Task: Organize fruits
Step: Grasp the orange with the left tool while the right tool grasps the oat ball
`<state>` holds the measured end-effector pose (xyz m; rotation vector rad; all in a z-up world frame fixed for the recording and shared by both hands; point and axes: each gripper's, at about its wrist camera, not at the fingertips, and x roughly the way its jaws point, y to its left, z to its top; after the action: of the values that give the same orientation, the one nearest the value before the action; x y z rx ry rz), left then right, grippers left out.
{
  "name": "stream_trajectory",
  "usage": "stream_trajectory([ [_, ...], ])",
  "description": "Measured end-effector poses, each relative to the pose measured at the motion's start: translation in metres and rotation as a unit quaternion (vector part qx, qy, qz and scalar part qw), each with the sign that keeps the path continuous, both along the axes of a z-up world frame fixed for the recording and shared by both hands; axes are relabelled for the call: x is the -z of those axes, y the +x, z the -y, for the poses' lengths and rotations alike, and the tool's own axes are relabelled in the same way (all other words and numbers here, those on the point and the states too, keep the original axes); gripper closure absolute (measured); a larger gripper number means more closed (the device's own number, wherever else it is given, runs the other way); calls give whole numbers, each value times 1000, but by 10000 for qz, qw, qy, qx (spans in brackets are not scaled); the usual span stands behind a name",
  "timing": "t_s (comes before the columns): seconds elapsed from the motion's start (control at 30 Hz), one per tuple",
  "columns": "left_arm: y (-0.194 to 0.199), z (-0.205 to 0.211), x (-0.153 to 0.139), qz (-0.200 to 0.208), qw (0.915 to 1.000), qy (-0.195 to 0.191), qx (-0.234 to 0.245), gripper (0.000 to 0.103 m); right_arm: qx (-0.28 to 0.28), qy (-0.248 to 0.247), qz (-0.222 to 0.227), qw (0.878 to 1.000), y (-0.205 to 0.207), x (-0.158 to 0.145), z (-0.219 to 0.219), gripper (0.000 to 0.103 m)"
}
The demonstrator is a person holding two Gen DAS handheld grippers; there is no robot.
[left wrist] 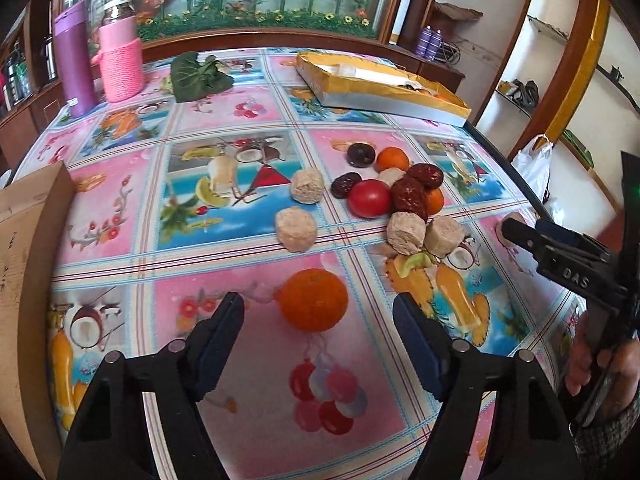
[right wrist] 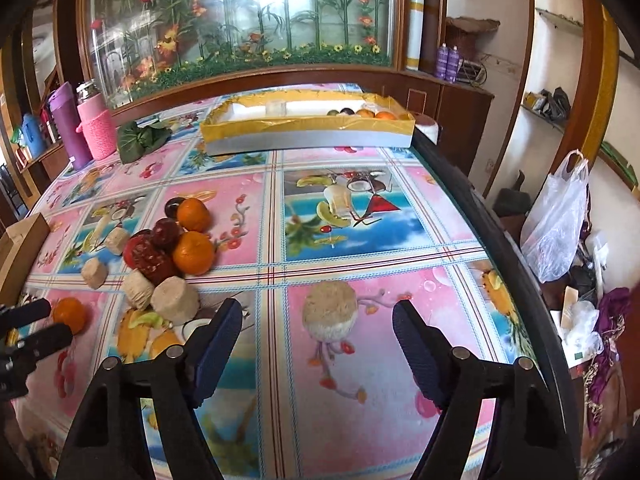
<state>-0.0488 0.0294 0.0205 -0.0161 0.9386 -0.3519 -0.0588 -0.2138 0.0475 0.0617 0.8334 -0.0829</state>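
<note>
In the left wrist view an orange [left wrist: 313, 300] lies on the fruit-print tablecloth between my left gripper's [left wrist: 318, 305] fingers; gaps show on both sides, so it is open. In the right wrist view my right gripper [right wrist: 318, 310] stands open around a beige round cake [right wrist: 330, 312] without touching it. A pile with a tomato [left wrist: 369, 198], wrinkled red dates [left wrist: 410, 196], oranges [left wrist: 393, 159], a dark plum [left wrist: 360, 155] and more beige cakes [left wrist: 307, 185] sits mid-table. A yellow-lined tray [right wrist: 308, 136] at the far edge holds a few fruits [right wrist: 368, 113] at its right end.
A purple flask [left wrist: 74, 56], a pink knit-covered bottle [left wrist: 120, 56] and a green leaf [left wrist: 198, 76] stand at the far left. A cardboard box [left wrist: 28, 248] is at the left edge. Beyond the table's right edge [right wrist: 480, 216] hangs a white plastic bag [right wrist: 556, 220].
</note>
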Motion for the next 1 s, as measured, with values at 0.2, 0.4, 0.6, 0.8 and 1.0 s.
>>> stream_trajectory([
  [0.2,8,4,7,-181,9998,59,-34,29,-33,-26,-211,9998,17,10,-1,35],
  [0.4,11,3,9,-170,9996,131,-200,46,-83,-104,-287,9995,21,15,-5,49],
  [0.6,9,3,8,-88,9995,189,-241,70,-34,35,-407,9992,22,20,0,70],
  [0.8,-4,-2,-1,33,9988,323,-354,70,-39,72,-271,9996,12,7,-3,70],
  [1.0,-22,-21,-19,268,9975,265,-589,70,-125,-4,-43,9999,-8,-15,-16,70],
])
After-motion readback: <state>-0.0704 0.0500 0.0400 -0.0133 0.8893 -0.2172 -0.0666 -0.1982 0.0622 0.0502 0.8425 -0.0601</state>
